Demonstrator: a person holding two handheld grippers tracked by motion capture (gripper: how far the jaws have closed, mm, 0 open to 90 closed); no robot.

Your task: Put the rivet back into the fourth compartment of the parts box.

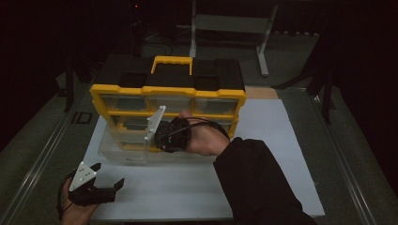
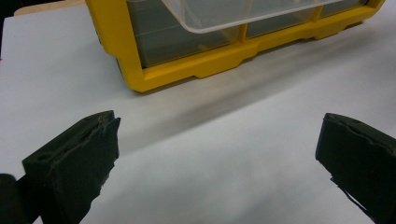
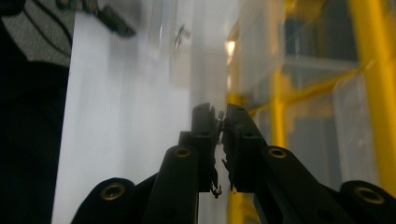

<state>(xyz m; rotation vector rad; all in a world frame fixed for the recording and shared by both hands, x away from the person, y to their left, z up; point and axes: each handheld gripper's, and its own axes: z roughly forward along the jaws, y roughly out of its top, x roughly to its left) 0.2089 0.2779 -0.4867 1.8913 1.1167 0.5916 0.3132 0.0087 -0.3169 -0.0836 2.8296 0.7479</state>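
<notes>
Drawer [image 1: 123, 151] front between right gripper [image 3: 220, 122] fingers [image 3: 204, 116], close-up

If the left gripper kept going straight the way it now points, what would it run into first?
Judging by its own view, the left gripper, jaws wide open, points across bare white table surface toward the yellow organizer's bottom frame and the pulled-out clear drawer. The frame probably comes first; depth is unclear.

Open drawer [image 1: 126, 152] fronting bare mat [image 1: 187, 187]

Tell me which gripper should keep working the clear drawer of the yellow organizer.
Right. The right gripper sits at the pulled-out clear drawer of the organizer, jaws closed at its front wall. The left gripper waits open, apart, on the white table.
</notes>
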